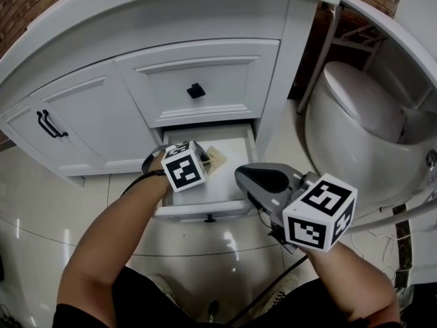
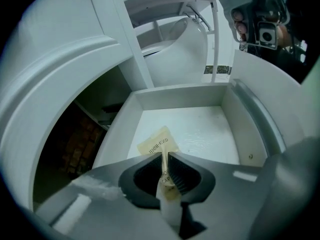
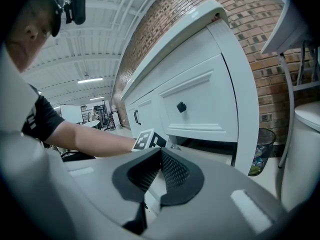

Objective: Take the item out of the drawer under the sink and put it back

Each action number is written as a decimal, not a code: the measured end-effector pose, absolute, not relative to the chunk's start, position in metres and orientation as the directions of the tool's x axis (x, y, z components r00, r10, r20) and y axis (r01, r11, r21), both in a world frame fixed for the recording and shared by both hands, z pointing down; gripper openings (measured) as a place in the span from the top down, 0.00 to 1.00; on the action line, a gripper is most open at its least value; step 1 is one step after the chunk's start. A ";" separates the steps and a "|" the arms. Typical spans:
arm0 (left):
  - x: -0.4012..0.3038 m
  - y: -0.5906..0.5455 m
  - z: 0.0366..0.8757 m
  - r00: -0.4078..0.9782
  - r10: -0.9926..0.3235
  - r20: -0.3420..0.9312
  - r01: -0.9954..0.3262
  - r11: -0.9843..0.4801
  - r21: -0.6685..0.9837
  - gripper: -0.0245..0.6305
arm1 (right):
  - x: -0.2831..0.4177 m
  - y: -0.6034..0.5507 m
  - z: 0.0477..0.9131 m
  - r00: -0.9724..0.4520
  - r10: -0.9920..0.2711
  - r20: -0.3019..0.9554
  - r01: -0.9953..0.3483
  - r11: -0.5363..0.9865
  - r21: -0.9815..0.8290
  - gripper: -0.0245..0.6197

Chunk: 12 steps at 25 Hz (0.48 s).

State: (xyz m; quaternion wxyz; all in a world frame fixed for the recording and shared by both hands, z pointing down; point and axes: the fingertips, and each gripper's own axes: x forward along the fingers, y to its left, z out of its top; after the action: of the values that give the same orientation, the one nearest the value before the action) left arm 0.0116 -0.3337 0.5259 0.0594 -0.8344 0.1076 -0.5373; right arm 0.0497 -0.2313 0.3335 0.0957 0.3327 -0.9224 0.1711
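1. Your left gripper is inside the open drawer, the lowest one of the white cabinet, at 12 o'clock from you.
2. Its jaws pinch a thin yellowish packet edge-on. The packet's printed end sticks out past the tips toward 12 o'clock.
3. The packet hangs over the drawer's white floor, roughly mid-width in the left gripper view. In the head view it shows at 3 o'clock of the left marker cube. Whether it touches the floor, you cannot tell.
4. Your right gripper hovers at 4 o'clock of the left one, over the drawer's front right corner. Its tips are pressed together with nothing between them.
5. At 12 o'clock of the open drawer sits a closed drawer with a black knob.
6. At 10 o'clock is a cabinet door with a black handle.
7. At 2 o'clock, beside the cabinet, stands a white toilet.
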 end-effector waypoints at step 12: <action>0.014 -0.335 0.515 0.410 -0.267 0.872 -0.149 -0.963 -0.224 0.95 | 0.049 -0.230 0.332 -0.755 -0.585 0.295 -0.652 0.721 -0.237 0.95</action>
State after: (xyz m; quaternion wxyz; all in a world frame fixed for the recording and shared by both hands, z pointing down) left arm 0.0139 -0.3351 0.5151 0.0555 -0.8377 0.1241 -0.5290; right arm 0.0489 -0.2296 0.3320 0.1002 0.3354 -0.9221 0.1649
